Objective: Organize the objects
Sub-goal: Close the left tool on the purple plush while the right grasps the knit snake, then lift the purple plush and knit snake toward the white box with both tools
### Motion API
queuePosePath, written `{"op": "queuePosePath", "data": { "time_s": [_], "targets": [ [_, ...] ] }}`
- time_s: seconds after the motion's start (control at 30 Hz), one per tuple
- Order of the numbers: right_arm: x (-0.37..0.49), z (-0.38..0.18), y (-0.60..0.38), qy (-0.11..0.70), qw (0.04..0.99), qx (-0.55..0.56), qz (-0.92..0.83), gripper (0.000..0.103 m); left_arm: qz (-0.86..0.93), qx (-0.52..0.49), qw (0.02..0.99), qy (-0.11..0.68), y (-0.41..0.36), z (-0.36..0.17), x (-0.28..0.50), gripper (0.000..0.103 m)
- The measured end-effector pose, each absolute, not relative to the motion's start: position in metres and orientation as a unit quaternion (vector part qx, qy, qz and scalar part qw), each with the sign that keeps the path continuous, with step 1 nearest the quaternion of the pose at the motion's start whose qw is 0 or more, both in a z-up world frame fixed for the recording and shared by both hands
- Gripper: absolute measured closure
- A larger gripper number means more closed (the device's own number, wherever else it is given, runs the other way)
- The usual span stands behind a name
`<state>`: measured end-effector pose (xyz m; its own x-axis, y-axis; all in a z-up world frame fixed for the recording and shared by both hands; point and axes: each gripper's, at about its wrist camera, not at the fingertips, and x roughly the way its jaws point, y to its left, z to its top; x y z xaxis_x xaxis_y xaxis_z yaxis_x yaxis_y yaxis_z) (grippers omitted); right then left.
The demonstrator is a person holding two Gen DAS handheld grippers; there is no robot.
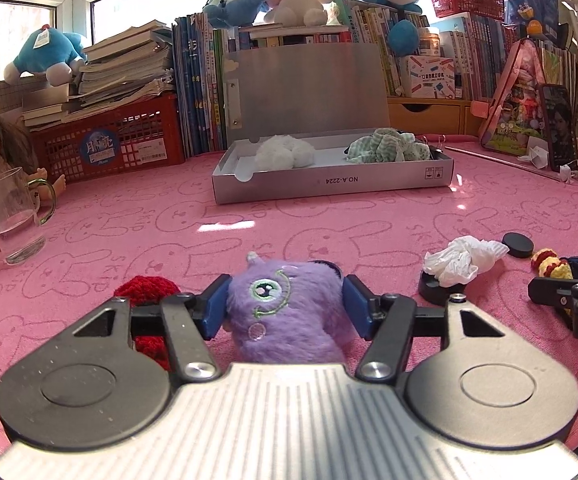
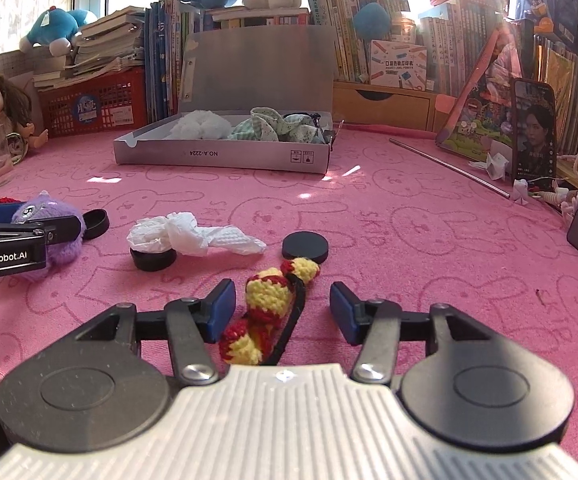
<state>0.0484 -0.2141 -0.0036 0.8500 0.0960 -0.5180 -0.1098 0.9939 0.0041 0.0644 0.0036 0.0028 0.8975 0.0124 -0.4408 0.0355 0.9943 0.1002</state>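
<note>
We close the left gripper (image 1: 285,306) on the soft, light purple plush (image 1: 285,312) at its middle, while our right gripper (image 2: 283,306) gapes around the limp crocheted string (image 2: 267,312) on the cloth (image 2: 409,240).

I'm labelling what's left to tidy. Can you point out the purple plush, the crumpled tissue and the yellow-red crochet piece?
purple plush (image 1: 285,312): left wrist view, on its furry front below the eye.
crumpled tissue (image 2: 185,236): right wrist view, on its bunched middle.
crochet piece (image 2: 267,296): right wrist view, on its central yellow ball.
</note>
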Motion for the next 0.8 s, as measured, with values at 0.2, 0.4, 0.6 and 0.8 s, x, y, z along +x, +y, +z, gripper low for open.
{"op": "queuePosePath", "data": {
  "time_s": [0.2,0.4,0.6,0.8],
  "targets": [
    [0.044,-0.002,-0.216,0.27,0.961,-0.003,0.057,0.047,-0.004,0.057,0.972,0.228,0.002,0.001,0.065,0.036],
    [0.043,0.0,-0.213,0.271,0.96,0.003,0.063,0.073,-0.009,0.05,0.973,0.224,0.004,0.004,0.062,0.041],
    [0.044,0.002,-0.212,0.269,0.961,0.003,0.065,0.074,-0.013,0.036,0.974,0.224,0.007,0.01,0.06,0.046],
    [0.046,0.004,-0.213,0.266,0.962,0.005,0.063,0.074,-0.015,0.043,0.975,0.218,0.005,0.011,0.058,0.048]
  ]
}}
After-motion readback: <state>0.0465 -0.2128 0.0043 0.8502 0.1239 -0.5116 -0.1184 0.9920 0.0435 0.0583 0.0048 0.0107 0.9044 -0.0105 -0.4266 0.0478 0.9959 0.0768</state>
